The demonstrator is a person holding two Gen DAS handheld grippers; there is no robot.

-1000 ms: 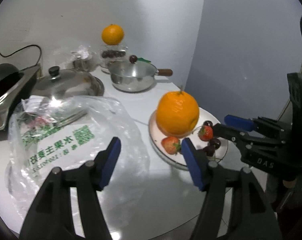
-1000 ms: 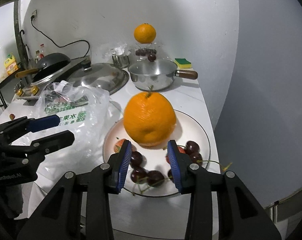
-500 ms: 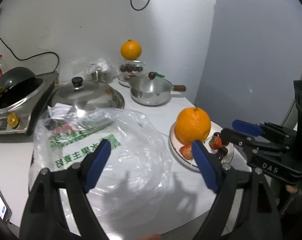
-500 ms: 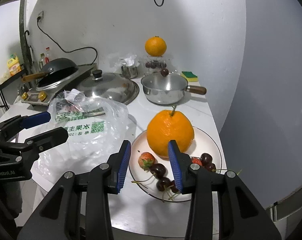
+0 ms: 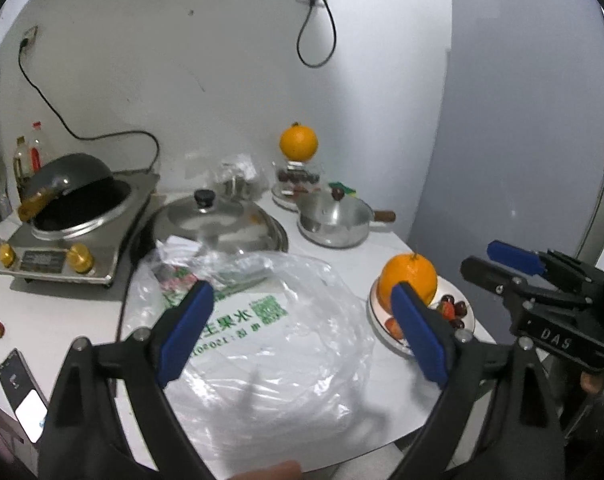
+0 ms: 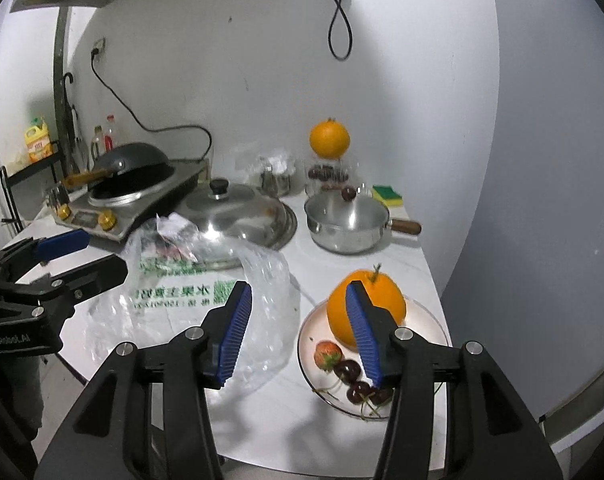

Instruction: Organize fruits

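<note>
The white worktop (image 6: 334, 420) is carrying everything. At its middle a crumpled clear plastic bag (image 5: 285, 344) with green print is lying flat. At about three o'clock from the bag, a white plate (image 6: 430, 320) is sitting near the worktop's right edge, holding a big orange (image 6: 386, 300), a strawberry (image 6: 328, 354) and a cluster of dark cherries (image 6: 356, 384). At twelve o'clock, a steel saucepan (image 6: 348, 226) and a pan lid (image 6: 237, 216) are standing by the wall, with a second orange (image 6: 329, 139) perched on a clear container behind them. The left hand-held gripper (image 5: 302, 328) is hovering over the bag, its jaws opening wide with nothing between them. The right hand-held gripper (image 6: 299, 332) is hanging before the plate, jaws opening and empty.
</note>
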